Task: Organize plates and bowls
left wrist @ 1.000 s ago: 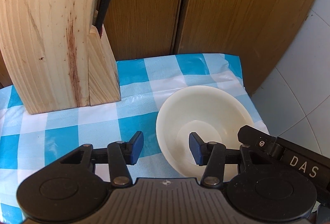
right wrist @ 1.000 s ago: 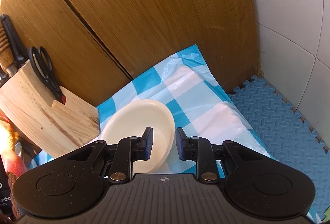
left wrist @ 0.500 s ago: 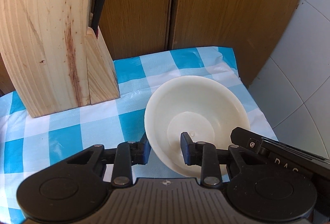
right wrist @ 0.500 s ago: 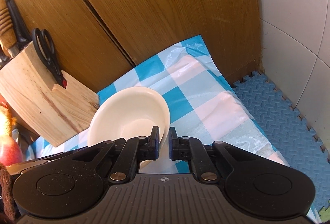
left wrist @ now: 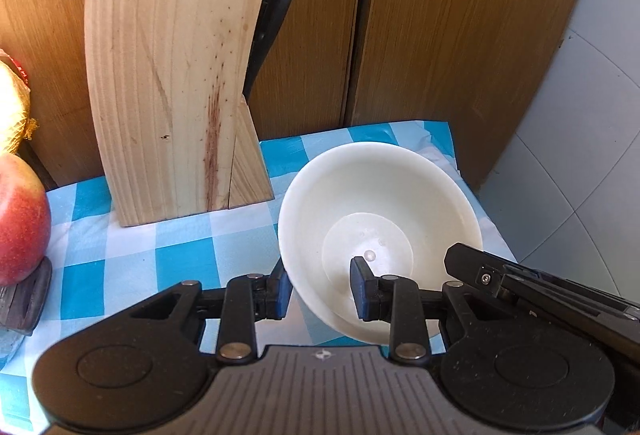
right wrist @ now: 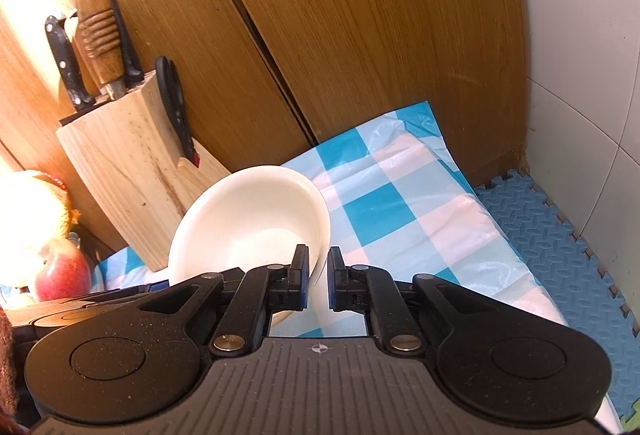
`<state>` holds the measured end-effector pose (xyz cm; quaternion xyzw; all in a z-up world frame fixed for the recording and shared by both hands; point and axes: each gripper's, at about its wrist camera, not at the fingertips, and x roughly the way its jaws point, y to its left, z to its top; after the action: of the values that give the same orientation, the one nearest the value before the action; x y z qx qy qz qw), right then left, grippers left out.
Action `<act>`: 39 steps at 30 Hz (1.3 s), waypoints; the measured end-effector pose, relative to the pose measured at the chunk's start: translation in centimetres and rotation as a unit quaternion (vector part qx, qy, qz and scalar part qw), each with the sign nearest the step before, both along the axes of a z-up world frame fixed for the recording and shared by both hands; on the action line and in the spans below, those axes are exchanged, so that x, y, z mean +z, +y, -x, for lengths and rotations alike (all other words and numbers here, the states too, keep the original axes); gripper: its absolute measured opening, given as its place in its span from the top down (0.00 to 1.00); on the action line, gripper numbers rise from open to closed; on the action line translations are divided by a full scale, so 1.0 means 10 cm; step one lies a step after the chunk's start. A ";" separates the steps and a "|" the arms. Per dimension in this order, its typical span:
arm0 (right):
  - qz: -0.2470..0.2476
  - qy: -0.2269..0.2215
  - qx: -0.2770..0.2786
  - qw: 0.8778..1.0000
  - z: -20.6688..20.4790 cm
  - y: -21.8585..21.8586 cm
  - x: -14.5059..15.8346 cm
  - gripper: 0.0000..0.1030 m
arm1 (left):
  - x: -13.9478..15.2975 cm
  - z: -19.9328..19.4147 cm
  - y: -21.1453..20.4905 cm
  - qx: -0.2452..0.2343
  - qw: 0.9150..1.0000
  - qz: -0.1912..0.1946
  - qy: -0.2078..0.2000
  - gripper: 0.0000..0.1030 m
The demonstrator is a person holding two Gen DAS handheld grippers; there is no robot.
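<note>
Between both tools' pads (left wrist: 280, 293), seemingly pinched, a smooth round bowl (left wrist: 380, 203).

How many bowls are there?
1. The white bowl sits tilted over the checked cloth, right of the knife block, with the left claw and right claw gripping its rim. Others could be out of view.

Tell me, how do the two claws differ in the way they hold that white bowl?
The left claw has its jaws standing wide, while the right claw has them nearly closed. The left claw straddles the wall of the bowl, one finger inside and one outside; the right claw pinches only the thin rim. Both grip the same tilted bowl.
</note>
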<state>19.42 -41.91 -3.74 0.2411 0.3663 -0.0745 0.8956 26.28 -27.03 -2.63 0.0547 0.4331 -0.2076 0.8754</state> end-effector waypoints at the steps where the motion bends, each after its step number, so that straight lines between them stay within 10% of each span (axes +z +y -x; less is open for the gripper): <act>1: -0.001 -0.002 0.001 1.000 0.02 0.01 0.02 0.88 | 0.03 0.04 0.03 0.001 1.000 0.003 -0.003 0.76; 39: 0.006 -0.069 0.064 0.996 0.81 0.77 0.63 0.88 | 0.58 1.06 0.97 0.018 0.997 0.052 -0.059 0.76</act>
<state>11.33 -34.25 2.59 0.2168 0.3175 -0.0027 0.9231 15.64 -17.30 3.13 0.0133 0.3704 -0.2109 0.9045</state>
